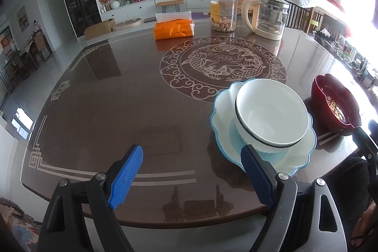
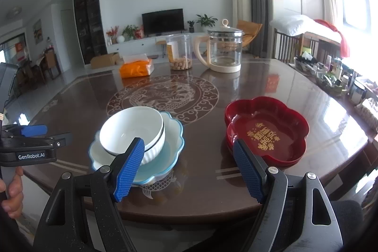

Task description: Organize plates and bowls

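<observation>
Table (image 1: 118, 98) in living room | white bowls (image 1: 271, 112) stacked on blue plate (image 1: 300, 157) | red tray (image 2: 267, 129) beside | left gripper (image 1: 191, 171) spread, empty | right gripper (image 2: 189, 164) spread, empty

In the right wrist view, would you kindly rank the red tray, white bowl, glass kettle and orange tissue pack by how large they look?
1. Red tray
2. White bowl
3. Glass kettle
4. Orange tissue pack

The tray and bowl sit much nearer the camera, so this order shows apparent size only; bowl against kettle is unsure.
</observation>
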The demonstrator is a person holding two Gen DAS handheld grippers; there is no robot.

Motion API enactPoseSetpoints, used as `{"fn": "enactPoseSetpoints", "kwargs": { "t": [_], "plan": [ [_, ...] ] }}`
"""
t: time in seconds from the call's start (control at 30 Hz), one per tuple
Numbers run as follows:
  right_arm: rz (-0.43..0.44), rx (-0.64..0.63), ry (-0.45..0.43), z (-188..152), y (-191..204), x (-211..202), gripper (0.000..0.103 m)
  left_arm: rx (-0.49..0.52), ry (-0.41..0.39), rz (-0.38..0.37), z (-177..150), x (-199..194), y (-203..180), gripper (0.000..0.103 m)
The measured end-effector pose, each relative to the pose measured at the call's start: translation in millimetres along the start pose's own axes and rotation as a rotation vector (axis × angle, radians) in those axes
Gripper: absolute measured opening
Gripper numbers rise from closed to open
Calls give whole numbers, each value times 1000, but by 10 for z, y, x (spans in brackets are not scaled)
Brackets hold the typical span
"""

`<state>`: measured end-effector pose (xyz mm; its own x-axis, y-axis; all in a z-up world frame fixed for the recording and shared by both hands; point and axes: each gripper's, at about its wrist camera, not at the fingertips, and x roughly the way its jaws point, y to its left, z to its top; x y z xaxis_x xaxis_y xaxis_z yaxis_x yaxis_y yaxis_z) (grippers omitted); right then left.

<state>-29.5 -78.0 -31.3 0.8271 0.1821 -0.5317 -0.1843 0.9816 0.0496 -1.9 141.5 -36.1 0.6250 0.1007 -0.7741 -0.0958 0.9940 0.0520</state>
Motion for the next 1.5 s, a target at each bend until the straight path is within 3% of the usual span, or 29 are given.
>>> {"fn": "enactPoseSetpoints", "kwargs": {
  "t": [0.23,0.47,0.6,0.83,0.87,0.93,0.97,1.03,1.17,1.3,1.37,1.5],
  "plan": [
    [4,-5,6,-6,12,-1,81,-8,21,-3,-17,50,48,85],
    [12,21,40,16,-59,56,80,-54,64,-103,5,188,159,85],
    [0,13,111,78,-124,242,80,-33,100,-148,-6,363,143,84],
    [102,19,312,150,-249,837,78,-49,145,-215,-36,580,59,75],
    [122,26,338,143,-256,924,75,-59,149,-217,-22,605,54,72],
    [146,28,392,124,-253,1096,51,-77,161,-222,0,663,53,67],
    [163,28,416,111,-242,1177,46,-89,167,-225,5,691,56,64],
    [174,22,435,108,-213,1281,44,-115,175,-229,19,747,64,60],
    [179,-8,455,108,-135,1435,43,-185,194,-280,32,879,74,38],
    [216,-1,495,95,-102,1591,25,-192,180,-315,67,945,-19,14],
    [242,24,504,94,-101,1622,16,-195,170,-294,69,932,-46,13],
    [244,41,501,89,-109,1611,16,-213,167,-308,75,917,-10,12]
  ]
}}
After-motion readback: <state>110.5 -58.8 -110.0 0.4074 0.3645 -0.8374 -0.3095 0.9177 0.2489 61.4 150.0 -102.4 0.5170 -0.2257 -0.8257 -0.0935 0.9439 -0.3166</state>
